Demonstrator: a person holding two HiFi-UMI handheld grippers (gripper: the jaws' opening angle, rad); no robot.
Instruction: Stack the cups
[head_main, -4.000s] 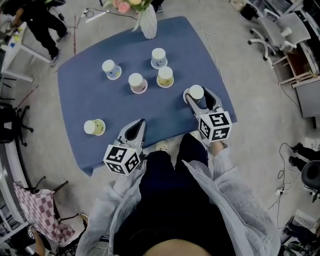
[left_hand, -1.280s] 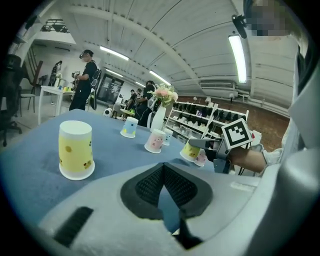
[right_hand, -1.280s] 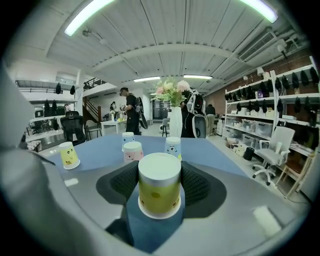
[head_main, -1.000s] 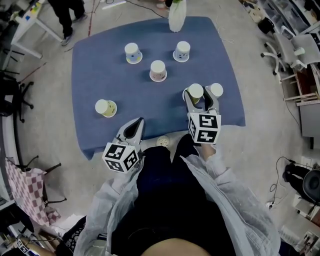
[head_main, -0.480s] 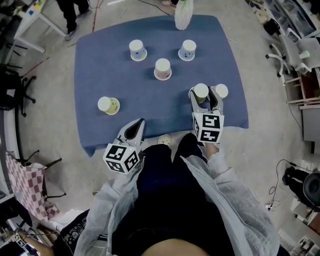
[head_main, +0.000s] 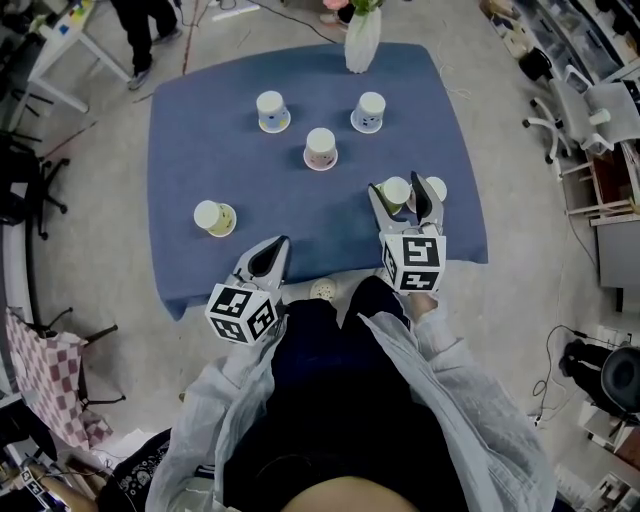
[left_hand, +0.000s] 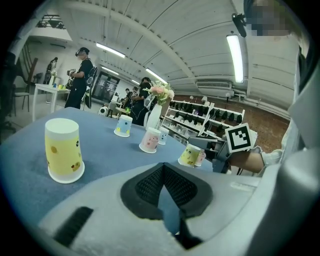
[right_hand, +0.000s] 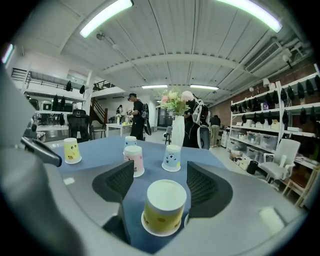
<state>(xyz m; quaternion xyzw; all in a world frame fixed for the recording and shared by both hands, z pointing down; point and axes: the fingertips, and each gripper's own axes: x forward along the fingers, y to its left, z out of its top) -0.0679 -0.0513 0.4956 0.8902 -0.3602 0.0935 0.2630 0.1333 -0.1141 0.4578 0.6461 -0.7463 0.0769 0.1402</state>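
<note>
The person is wearing a pale grey jacket (head_main: 445, 400) with long, loose sleeves over dark trousers (head_main: 320, 385). The left gripper (head_main: 272, 250) and right gripper (head_main: 397, 190) are each showing a light grey shell, black ribbed pads (right_hand: 120, 181) and a white cube (head_main: 243, 312) bearing black square markers.

A large open lab or workshop hall — a white vaulted ceiling with long strip lights (right_hand: 107, 17), a brick wall (right_hand: 300, 75) lined with stocked shelving racks (right_hand: 295, 117), and a bare grey floor (head_main: 110, 170). Office chairs (right_hand: 280, 157), a white work table (left_hand: 47, 89) and people standing (left_hand: 80, 75) about surround a blue-covered counter (head_main: 200, 130) — it carries a vase of flowers (head_main: 362, 38).
</note>
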